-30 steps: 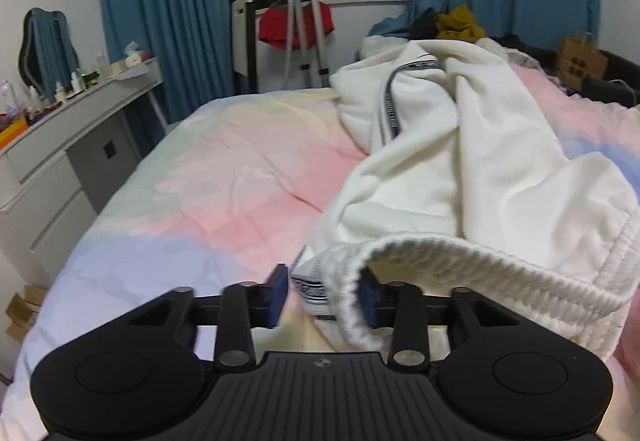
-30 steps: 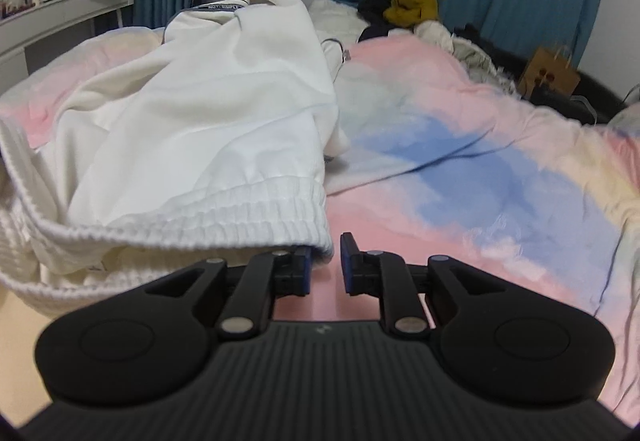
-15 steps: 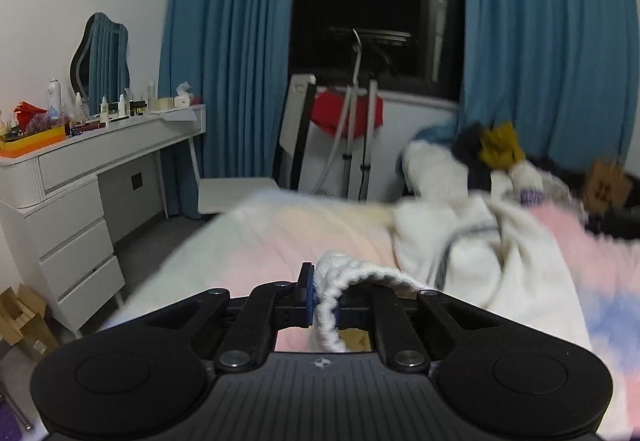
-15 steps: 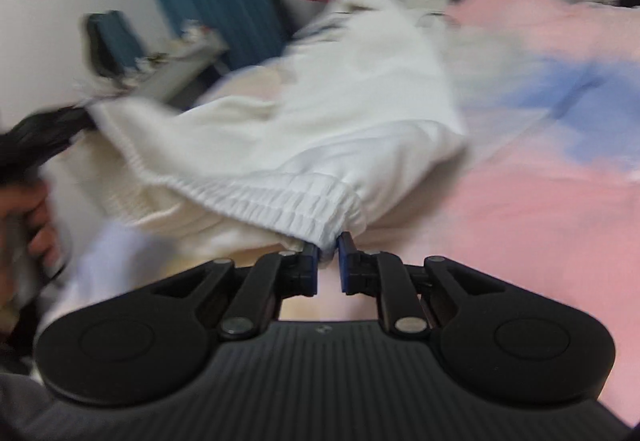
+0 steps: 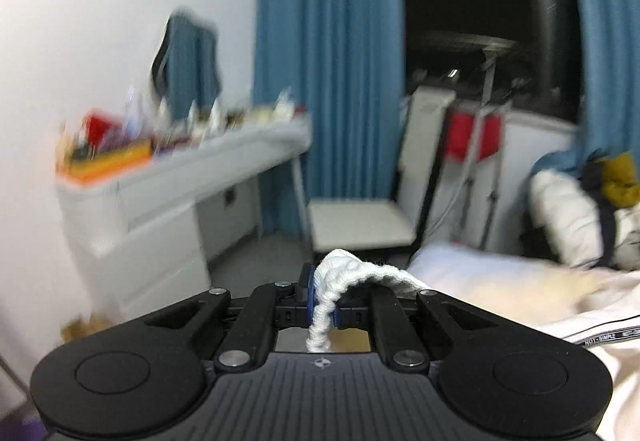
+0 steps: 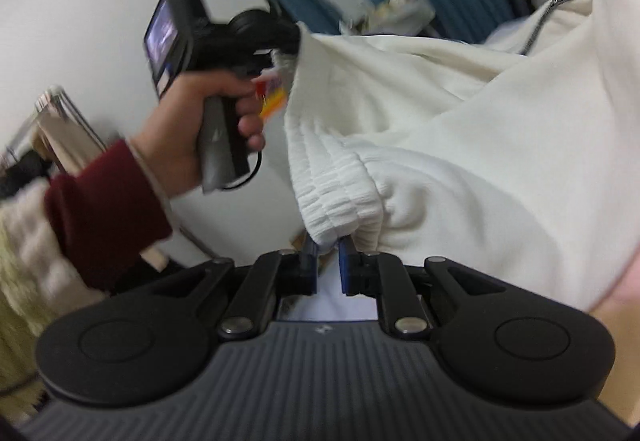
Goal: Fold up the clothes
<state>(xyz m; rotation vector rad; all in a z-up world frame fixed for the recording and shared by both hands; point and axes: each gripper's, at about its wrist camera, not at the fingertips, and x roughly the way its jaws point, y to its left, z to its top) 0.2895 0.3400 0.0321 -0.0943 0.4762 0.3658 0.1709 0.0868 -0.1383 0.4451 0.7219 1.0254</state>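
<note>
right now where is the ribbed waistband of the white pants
The ribbed waistband is held up and stretched between both claws: right claw at bottom centre of the right wrist view, left claw at upper left.

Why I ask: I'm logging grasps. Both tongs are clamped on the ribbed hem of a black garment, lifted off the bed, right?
Not black. The garment is white or cream, as the right wrist view shows. The rest holds: the left tongs and the right tongs each pinch its ribbed hem, lifted.

Blue curtains [image 5: 328, 81], white desk [image 5: 176, 185] (cluttered)
</note>
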